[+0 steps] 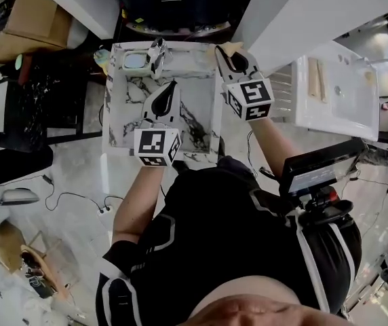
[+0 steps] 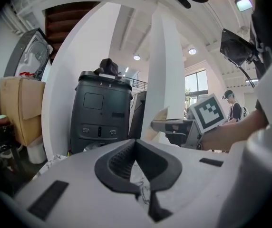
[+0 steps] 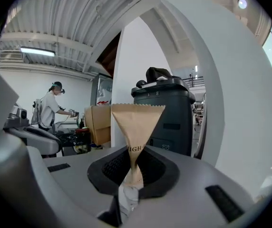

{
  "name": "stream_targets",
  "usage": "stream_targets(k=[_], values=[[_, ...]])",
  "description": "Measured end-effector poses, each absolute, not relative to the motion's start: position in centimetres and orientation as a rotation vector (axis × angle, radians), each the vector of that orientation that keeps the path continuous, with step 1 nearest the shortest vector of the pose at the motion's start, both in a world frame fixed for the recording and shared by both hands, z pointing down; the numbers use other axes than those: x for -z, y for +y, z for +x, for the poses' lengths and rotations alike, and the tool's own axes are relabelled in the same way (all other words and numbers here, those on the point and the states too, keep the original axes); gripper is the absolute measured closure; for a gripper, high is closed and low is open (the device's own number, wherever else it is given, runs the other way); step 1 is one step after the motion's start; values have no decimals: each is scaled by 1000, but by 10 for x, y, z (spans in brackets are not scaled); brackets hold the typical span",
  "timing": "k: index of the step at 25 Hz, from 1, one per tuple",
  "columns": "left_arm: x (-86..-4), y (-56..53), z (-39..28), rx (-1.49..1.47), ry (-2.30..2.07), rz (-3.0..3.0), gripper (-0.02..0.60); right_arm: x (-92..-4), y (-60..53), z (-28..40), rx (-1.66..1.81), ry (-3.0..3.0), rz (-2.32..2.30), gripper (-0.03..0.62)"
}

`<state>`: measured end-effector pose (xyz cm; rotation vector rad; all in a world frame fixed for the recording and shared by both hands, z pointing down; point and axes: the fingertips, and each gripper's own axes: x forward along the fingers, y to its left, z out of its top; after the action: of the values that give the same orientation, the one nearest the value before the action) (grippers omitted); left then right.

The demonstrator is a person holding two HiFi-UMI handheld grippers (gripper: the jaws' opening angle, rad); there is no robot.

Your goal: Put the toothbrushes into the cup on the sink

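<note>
The marble sink (image 1: pixel 116 124) lies ahead, and what looks like the cup (image 1: pixel 134 61) sits at its back left corner. The right tool (image 1: pixel 233 51) is clamped on a brown paper toothbrush packet (image 3: pixel 136 122), which stands upright, off to the cup's right. The left tool (image 1: pixel 169 90) is nearer the cup, closed and empty. Only the head view shows the cup.

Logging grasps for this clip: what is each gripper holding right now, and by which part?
The right gripper pinches a brown paper packet by its narrow lower end; the wide top sticks out past the jaws. The left gripper is shut on nothing.
</note>
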<state>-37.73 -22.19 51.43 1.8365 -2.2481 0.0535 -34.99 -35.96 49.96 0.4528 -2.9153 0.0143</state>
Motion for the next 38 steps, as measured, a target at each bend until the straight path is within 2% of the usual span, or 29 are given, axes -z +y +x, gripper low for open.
stream_targets(k=[23,38], values=[[-587,-239,-388,-101,-2180,1710,577,-626,-382,-396,-28,-2727,339,548],[-597,-230,-382,-118,-2137,1716,577,-636,-376,-403,11,-2719,328,546]])
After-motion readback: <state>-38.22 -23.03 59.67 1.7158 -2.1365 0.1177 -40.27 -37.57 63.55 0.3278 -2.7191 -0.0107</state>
